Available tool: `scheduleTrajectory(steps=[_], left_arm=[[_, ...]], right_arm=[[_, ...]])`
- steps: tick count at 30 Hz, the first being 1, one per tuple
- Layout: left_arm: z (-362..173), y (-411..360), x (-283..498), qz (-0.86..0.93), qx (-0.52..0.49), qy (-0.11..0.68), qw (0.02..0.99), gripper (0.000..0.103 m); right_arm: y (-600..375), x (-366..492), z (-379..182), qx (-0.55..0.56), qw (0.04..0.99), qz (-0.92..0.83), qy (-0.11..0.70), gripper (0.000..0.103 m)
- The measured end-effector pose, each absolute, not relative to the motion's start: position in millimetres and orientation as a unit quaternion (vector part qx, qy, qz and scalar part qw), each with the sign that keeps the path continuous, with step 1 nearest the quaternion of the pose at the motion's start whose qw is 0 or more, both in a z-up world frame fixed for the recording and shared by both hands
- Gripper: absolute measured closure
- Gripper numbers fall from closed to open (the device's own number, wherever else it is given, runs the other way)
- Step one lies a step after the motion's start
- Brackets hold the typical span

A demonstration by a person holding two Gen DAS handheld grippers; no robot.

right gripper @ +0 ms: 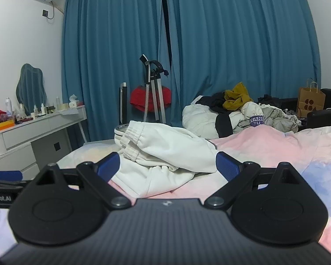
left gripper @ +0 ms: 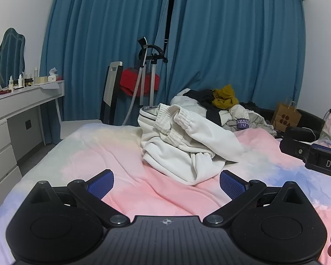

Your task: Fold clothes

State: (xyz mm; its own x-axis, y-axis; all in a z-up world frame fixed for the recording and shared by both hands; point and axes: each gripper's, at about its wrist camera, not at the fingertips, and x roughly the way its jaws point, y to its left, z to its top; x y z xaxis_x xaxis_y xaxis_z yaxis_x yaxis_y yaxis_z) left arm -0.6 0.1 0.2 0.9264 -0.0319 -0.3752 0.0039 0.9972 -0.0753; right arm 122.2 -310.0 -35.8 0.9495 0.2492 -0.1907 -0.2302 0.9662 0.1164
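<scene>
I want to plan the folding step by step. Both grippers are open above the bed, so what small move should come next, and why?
Probably bring both grippers forward to the white trousers. They lie crumpled on the bed, and the left gripper and right gripper are open and hold nothing, so the trousers must be gripped before spreading.

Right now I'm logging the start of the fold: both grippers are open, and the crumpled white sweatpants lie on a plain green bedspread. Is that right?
Not quite. The bedspread is pink with pale blue and cream patches, not plain green, as both wrist views show. The rest holds: the left gripper and right gripper are open, and the white sweatpants lie crumpled on it.
</scene>
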Motion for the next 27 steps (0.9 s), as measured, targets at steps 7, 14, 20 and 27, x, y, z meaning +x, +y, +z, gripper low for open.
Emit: scheduleTrajectory(steps=[7,14,20,27], left_arm=[[3,6,-7,-0.012,-0.038,0.187,0.982,0.0],[1,0,-5,-0.009,-0.035,0.185,0.982,0.0],[2,0,-9,-0.01,-0.037,0.187,0.982,0.0],[2,2,-9,-0.013,-0.04,0.19,0.981,0.0]], right_arm=[[-310,120,-36,0.038,0.987,0.118,0.101,0.008],[-307,121,-43,0.032,0.988,0.115,0.103,0.008],[-306,122,-44,0.03,0.988,0.113,0.106,0.008],[-306,122,-44,0.026,0.988,0.111,0.105,0.008]])
